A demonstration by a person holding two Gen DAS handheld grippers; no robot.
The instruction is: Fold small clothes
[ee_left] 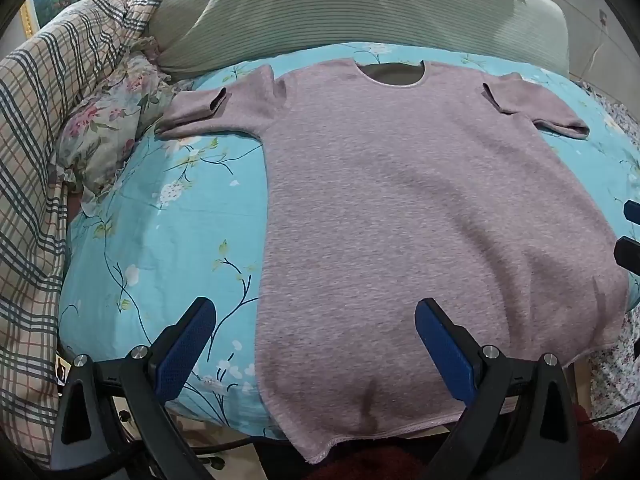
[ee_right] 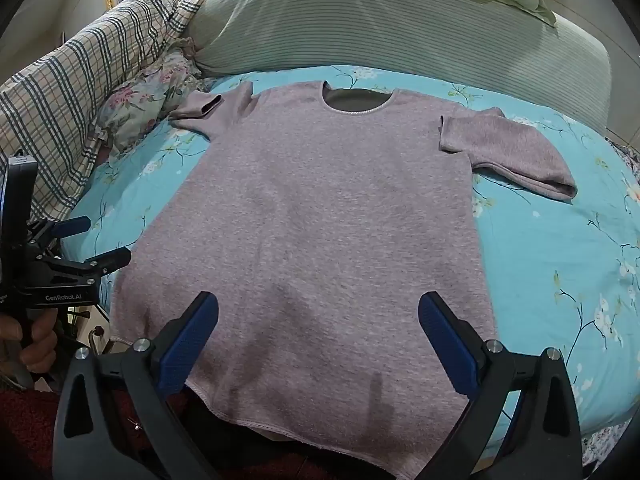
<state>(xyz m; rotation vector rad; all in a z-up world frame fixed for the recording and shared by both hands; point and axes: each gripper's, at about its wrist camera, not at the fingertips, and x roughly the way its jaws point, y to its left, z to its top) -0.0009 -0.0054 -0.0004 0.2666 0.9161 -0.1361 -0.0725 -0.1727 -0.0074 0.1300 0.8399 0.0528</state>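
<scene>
The bed point(ee_left: 132, 248), covered in a turquoise floral sheet, fills the middle of both views and carries the one garment to be folded. A striped green pillow point(ee_left: 320, 12) lies across the upper frame, a plaid quilt point(ee_left: 48, 120) is bunched along the left edge, and a small floral pillow point(ee_left: 108, 120) sits beside it. The mauve knit top point(ee_left: 400, 208) lies spread flat, front up, at the centre of the frame, neckline toward the top and hem hanging slightly over the near edge of the bed at the bottom. Its body shows no fold. The two short sleeves are turned in only loosely at the shoulders, upper left and upper right, and appear not to be deliberate folds. Judged from this, the garment is laid out and smoothed, while every fold is still to be made. The left claw point(ee_left: 316, 344) is spread wide and empty above the hem's left corner. The right claw point(ee_right: 318, 340) is likewise spread wide and empty, over the hem at bottom centre
</scene>
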